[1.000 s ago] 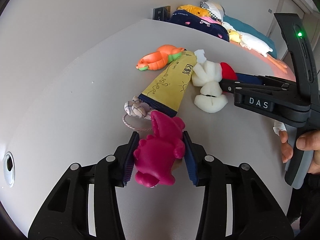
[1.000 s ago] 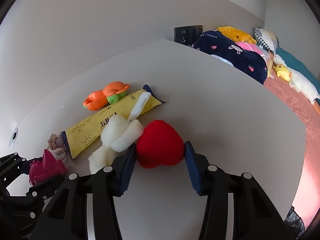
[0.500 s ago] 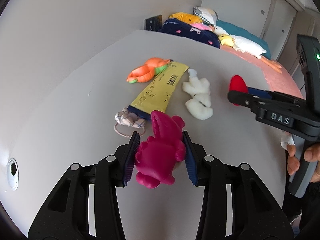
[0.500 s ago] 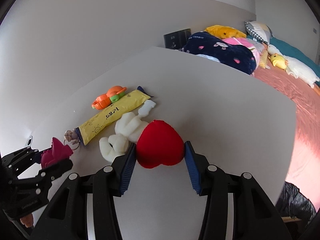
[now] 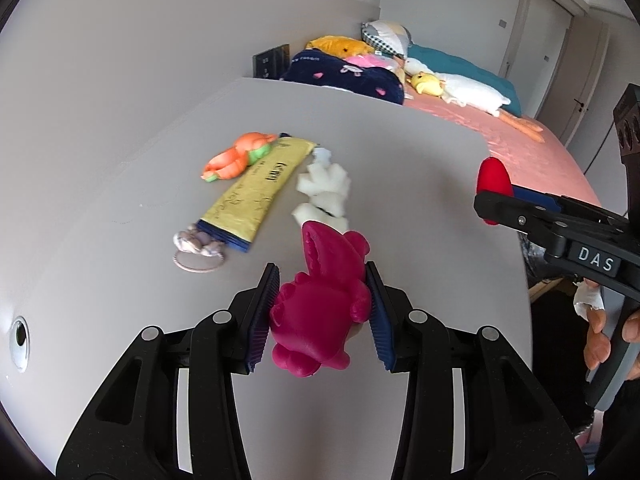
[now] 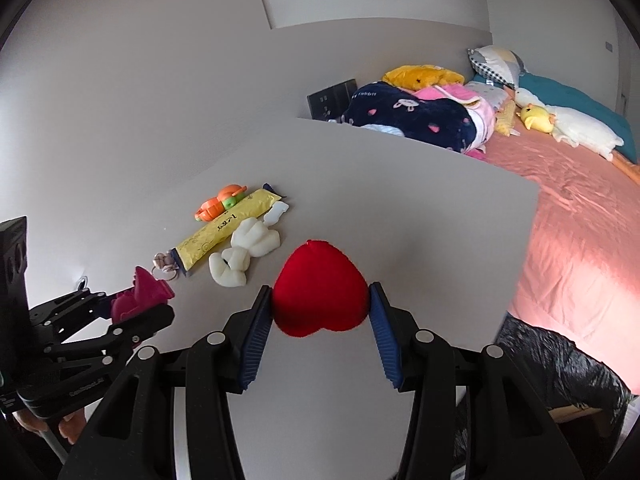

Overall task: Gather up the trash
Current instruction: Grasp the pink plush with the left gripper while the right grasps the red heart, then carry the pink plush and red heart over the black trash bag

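Left gripper (image 5: 322, 312), lower centre of left wrist view: closed on magenta toy (image 5: 320, 304), pads pressed to both its sides, held above grey table (image 5: 120, 280). Right gripper (image 6: 320, 316), lower centre of right wrist view: clamped on red heart plush (image 6: 320, 300), likewise clear of the surface. Left of centre on the table: yellow packet (image 5: 256, 192), orange toy (image 5: 236, 154) beside its upper edge, white plush (image 5: 324, 192) on its right, keyring (image 5: 198, 248) at its lower end. Upper right: pink bed (image 6: 580, 208).

magenta toy (image 5: 320, 304) | red heart (image 6: 320, 288) | yellow wrapper (image 5: 258, 184) | orange-green toy (image 5: 236, 154) | white foam (image 5: 324, 188)
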The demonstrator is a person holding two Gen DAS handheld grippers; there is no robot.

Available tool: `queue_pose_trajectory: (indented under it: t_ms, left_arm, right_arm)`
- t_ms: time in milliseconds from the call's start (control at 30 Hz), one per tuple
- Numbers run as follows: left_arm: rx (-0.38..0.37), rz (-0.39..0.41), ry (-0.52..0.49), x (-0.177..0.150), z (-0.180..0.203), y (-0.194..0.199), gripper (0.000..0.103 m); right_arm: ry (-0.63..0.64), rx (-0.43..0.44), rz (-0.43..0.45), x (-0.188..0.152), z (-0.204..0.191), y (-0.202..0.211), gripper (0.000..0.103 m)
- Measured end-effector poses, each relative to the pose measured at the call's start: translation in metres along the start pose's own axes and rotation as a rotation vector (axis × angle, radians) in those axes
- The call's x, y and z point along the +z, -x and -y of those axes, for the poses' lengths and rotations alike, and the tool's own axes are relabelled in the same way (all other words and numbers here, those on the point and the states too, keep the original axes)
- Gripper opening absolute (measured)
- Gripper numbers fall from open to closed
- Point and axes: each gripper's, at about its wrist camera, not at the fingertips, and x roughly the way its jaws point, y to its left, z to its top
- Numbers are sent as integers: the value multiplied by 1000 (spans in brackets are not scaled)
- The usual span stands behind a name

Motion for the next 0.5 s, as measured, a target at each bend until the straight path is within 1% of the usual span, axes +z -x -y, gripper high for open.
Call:
queue_pose_trajectory:
  t_ms: [500]
  left_arm:
    - [-40, 5, -44, -5, 50, 13, 42]
  right_arm:
    - [-39, -1, 38, -29, 26, 55, 50]
